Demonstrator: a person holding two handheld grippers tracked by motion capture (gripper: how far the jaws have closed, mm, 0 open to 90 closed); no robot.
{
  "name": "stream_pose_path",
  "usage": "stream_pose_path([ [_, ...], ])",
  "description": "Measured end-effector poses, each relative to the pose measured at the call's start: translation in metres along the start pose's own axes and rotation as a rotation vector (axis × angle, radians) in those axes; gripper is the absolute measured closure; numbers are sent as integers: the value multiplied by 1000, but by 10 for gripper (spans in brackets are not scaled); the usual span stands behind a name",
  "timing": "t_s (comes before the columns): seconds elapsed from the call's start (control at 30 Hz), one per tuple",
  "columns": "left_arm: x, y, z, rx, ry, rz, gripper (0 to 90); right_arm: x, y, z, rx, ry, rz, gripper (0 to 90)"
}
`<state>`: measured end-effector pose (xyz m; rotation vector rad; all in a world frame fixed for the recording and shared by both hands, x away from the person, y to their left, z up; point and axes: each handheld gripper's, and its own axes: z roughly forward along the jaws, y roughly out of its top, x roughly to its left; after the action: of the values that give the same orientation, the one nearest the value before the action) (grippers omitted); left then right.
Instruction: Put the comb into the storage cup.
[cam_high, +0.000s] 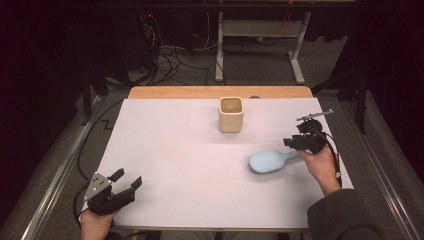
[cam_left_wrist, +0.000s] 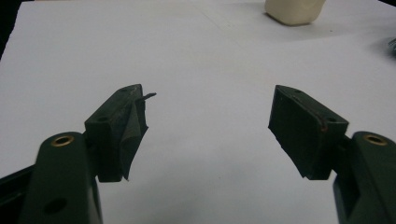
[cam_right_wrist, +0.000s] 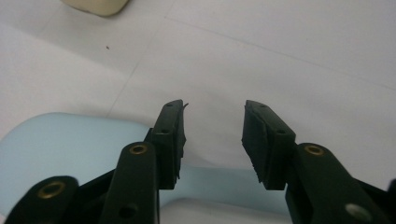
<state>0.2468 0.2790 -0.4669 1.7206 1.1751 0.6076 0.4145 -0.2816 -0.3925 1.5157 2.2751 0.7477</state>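
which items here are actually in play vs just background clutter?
Likely in play:
- light blue hairbrush, handle under the open right gripper
- cream square cup, upright, mid-table
- left gripper, open, holding nothing

Background:
- cables on the floor
- white desk frame behind the table

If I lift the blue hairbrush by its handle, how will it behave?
The hairbrush looks like rigid plastic, so it is probably stiff and light. Its wide head may droop from a handle grip. The smooth handle, between the open right hand-held gripper jaws, could slip.

On my white tabletop (cam_high: 165, 150) a cream cup (cam_high: 231, 114) stands; my pale-blue hairbrush (cam_high: 272, 161) lies nearer me, right of the cup.
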Motion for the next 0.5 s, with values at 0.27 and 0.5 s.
stream_pose_path([
  [0.27, 0, 0, -1, -8, 5, -3, 284, -8, 8, 13, 93, -44, 7, 703],
  [0.5, 0, 0, -1, -6, 2, -3, 284, -15, 8, 23, 147, -72, 5, 792],
])
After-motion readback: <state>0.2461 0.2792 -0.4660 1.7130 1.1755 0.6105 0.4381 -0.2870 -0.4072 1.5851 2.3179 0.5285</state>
